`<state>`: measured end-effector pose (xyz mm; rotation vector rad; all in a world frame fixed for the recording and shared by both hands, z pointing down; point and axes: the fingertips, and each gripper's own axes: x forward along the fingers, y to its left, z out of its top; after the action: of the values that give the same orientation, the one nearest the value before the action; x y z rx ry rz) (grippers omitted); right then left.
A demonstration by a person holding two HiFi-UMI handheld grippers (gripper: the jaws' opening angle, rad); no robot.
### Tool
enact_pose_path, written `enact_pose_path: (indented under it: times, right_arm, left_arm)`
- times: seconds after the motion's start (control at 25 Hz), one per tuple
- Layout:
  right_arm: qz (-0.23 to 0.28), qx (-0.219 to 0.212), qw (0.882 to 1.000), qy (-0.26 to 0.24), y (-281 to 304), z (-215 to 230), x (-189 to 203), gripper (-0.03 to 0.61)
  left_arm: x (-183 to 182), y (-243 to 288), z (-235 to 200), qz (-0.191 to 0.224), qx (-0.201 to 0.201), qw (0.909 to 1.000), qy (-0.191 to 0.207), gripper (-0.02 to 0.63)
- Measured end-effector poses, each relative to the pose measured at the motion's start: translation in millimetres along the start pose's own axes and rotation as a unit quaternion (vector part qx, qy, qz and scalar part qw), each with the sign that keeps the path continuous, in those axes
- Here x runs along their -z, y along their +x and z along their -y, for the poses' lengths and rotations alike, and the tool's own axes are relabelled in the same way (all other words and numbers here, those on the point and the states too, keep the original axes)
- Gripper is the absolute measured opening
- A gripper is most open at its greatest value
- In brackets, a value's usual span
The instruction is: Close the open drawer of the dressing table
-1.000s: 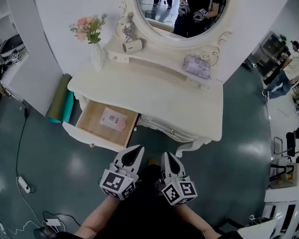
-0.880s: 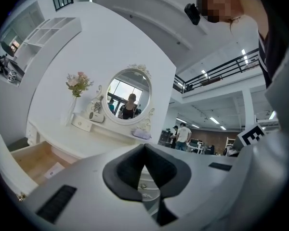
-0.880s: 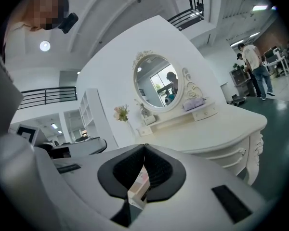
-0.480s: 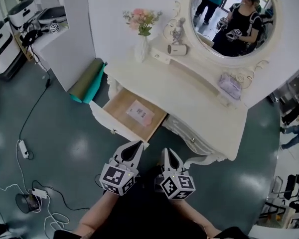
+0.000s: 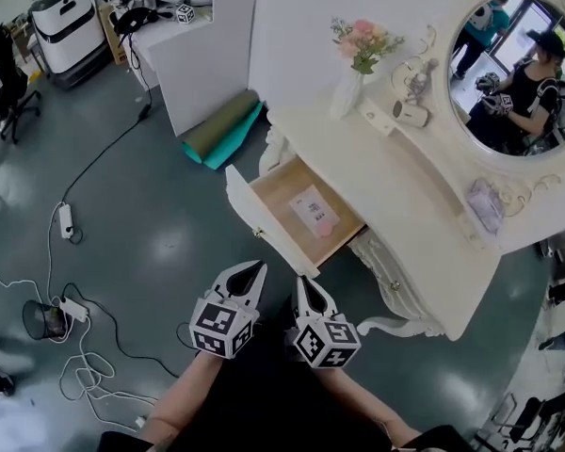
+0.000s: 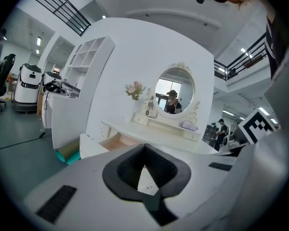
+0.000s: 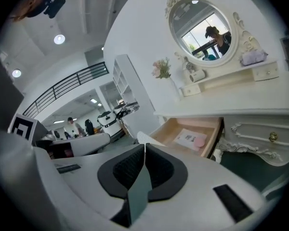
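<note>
Bright overhead light, floor glare, fisheye edges

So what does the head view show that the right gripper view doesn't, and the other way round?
Only the head view shows the floor cables, the power strip and the rolled mats beside the dressing table. Only the right gripper view shows the ceiling lights and balcony railing. Both show the open drawer, the card inside it, the flowers and the mirror.

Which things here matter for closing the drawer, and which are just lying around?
For the job: drawer, dressing table, left gripper, right gripper.
Lying about: flower vase, rolled mats, power strip, floor cables.
</note>
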<state>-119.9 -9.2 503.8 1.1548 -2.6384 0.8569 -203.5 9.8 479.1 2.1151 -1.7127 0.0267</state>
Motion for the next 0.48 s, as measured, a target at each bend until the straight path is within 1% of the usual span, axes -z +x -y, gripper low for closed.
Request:
enact_pose_path:
  times: [0.08,0.2,0.36,0.48]
  right_arm:
    - [-0.031,-0.015,0.999,-0.008,8,-8,13,0.017]
    - [-0.045,-0.026,0.999,-0.001,20,-8,18,0.017]
    - [-0.062,-0.005,0.998,0.006,43,9,27,0.017]
    - [-0.078,0.009,0.997,0.012,57,20,39,0.017]
  left_arm:
    - [10,0,-10,-0.014,-0.013,0.9998,-0.003,0.012]
    - [24,7,-21,-0.041,-0.024,0.9989,-0.002,0.012]
    - [41,23,-38,-0.078,-0.040,0.9961,-0.002,0.012]
    - [55,39,-45,-0.108,-0.045,0.9931,-0.001,0.012]
